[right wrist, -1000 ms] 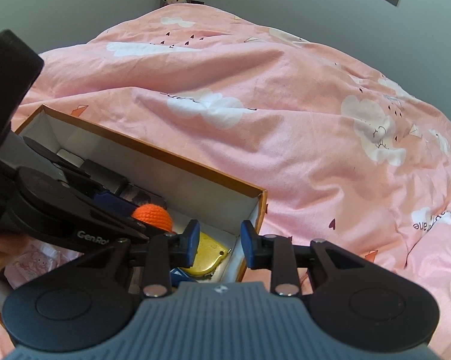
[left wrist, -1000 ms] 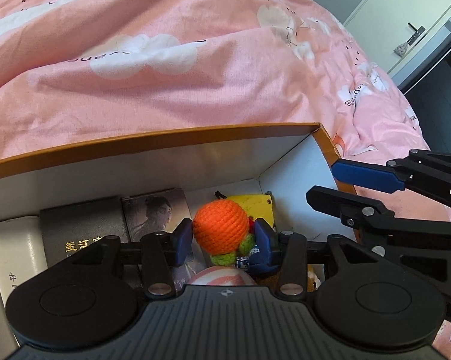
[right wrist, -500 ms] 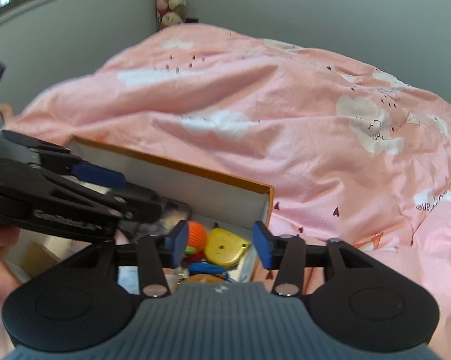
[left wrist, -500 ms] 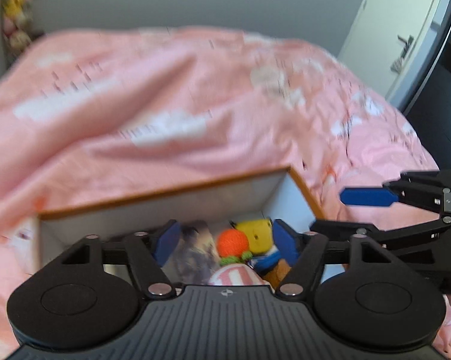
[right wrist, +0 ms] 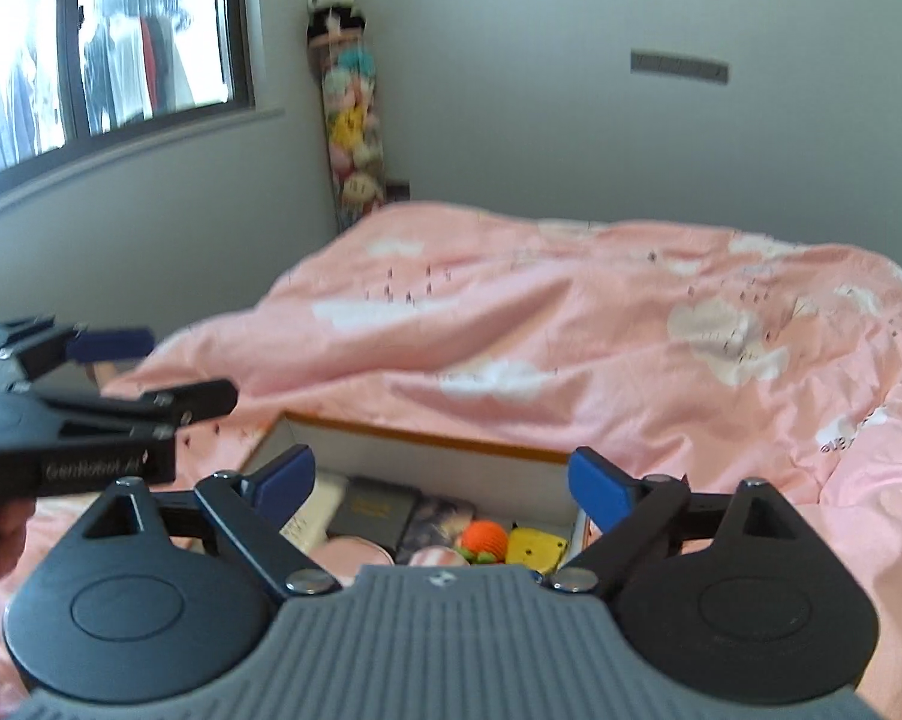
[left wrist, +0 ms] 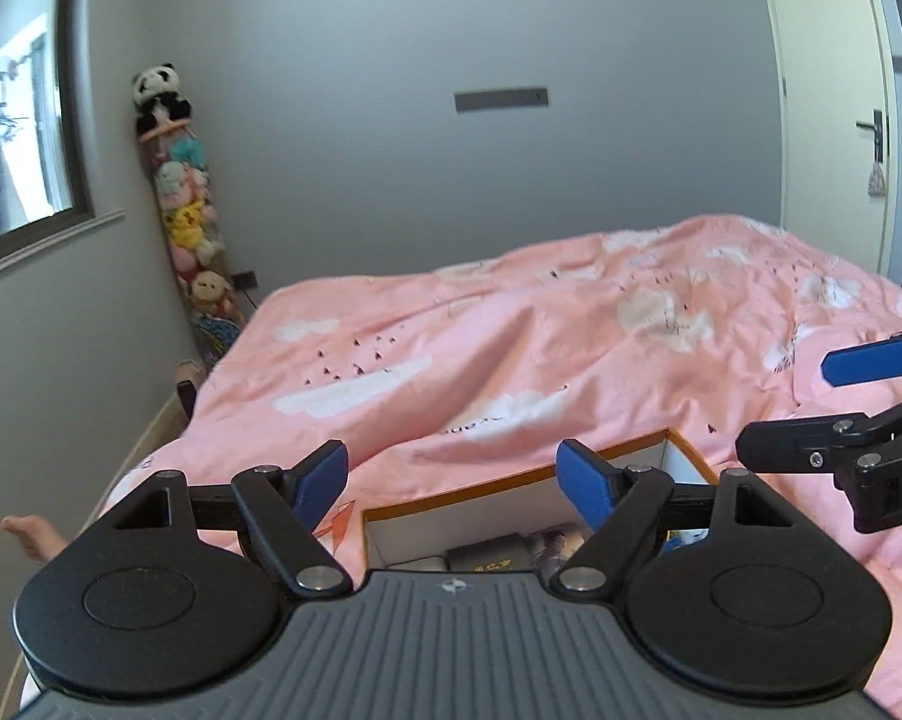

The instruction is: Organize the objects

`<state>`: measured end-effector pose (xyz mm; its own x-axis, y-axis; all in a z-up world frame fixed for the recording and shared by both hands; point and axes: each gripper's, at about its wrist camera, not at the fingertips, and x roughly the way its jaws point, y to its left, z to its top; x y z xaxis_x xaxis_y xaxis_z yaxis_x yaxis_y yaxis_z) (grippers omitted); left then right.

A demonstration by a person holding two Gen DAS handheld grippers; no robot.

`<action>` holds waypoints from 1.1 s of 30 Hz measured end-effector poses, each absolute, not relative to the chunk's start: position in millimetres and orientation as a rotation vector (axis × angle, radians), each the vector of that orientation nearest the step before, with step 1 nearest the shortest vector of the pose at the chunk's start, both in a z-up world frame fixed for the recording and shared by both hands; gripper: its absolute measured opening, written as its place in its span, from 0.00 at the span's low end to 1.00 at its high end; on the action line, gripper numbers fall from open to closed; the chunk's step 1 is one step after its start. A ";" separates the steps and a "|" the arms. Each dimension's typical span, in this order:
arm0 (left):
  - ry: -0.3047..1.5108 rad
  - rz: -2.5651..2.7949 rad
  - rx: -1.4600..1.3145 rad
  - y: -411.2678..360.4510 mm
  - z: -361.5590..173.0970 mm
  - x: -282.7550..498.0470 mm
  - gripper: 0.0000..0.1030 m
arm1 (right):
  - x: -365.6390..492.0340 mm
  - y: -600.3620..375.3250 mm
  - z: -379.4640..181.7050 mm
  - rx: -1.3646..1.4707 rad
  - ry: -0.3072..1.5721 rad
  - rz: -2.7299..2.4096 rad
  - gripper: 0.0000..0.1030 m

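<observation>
Sorting looks nearly done: box on the bed holds ball and other items, while left gripper and right gripper are opening, nothing between their jaws.

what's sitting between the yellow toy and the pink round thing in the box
In the right wrist view, the orange crocheted ball lies between the yellow toy and the pink round thing.

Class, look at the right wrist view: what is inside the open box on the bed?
Inside the box: an orange crocheted ball, a yellow item, a dark booklet, a picture card and pale items at left. The gripper body covers the box's near part.
</observation>
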<state>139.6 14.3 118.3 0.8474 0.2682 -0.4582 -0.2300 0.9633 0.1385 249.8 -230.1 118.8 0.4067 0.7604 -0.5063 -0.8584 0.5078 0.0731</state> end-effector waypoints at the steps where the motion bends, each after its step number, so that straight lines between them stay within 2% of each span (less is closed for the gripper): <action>1: 0.488 0.266 0.077 12.2 119.2 132.1 0.92 | 243.7 -234.3 121.8 -0.200 0.506 1.029 0.99; 4: 0.498 0.267 0.064 6.7 117.1 116.2 0.98 | 224.2 -245.7 123.8 -0.165 0.471 1.023 0.99; 11: 0.523 0.316 0.002 4.3 94.2 96.9 0.98 | 187.5 -262.6 107.9 -0.141 0.429 0.961 0.99; 20: 0.619 0.325 -0.065 5.3 46.1 76.8 0.98 | 182.0 -269.2 62.3 -0.044 0.551 0.883 0.99; 28: 0.643 0.342 -0.080 6.1 25.9 76.7 0.98 | 170.6 -259.1 29.5 -0.206 0.531 0.854 0.99; 33: 0.653 0.329 -0.083 5.8 20.4 77.1 0.98 | 174.5 -260.1 20.7 -0.202 0.570 0.860 0.99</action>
<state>77.1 5.8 20.4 0.7444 0.2737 -0.6091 -0.3257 0.9451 0.0266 174.5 -260.1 20.7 0.5153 0.6575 -0.5498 -0.7624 0.6447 0.0564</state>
